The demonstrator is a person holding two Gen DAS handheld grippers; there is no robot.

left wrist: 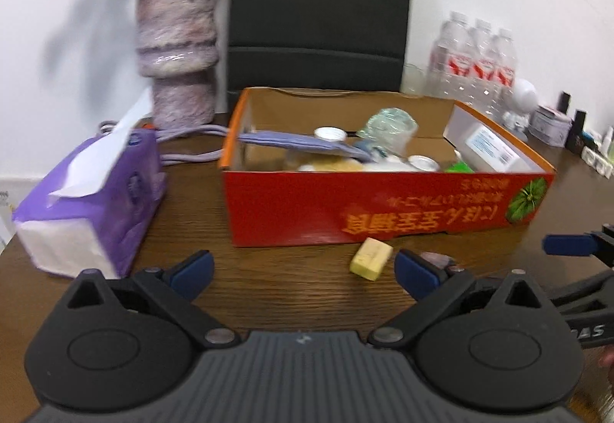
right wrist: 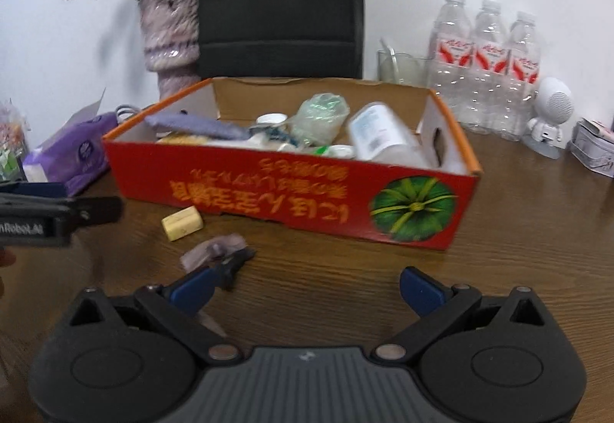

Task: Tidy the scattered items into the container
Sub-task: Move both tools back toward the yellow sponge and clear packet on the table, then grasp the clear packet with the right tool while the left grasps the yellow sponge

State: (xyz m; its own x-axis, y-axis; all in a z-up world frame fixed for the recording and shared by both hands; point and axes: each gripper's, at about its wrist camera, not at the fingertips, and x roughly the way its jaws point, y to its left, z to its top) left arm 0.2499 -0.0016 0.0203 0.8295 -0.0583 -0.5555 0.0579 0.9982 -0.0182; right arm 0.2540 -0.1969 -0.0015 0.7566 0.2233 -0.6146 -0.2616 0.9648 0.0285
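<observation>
While the red cardboard box (left wrist: 383,208) is sitting on the wooden table (left wrist: 268,288) already holding a jumble of things, two items are lying outside it. A pale yellow block (left wrist: 370,259) is resting on the table just in front of the box's printed front wall, apart from it. A crumpled purplish wrapper (right wrist: 214,248) with a dark end is lying a little nearer the cameras than the block, also in front of the box.

The left hand-held gripper (left wrist: 303,271) is hovering above the table in front of the box with its blue-tipped fingers spread wide and nothing between them; the block is showing just beyond its right fingertip. The right hand-held gripper (right wrist: 305,288) is likewise hanging in front of the box, fingers spread apart and gripping nothing, its left fingertip overlapping the wrapper's dark end in the right wrist view.

A purple tissue pack (left wrist: 92,204) is lying left of the box, and three water bottles (right wrist: 485,66) are standing behind the box's right end.
</observation>
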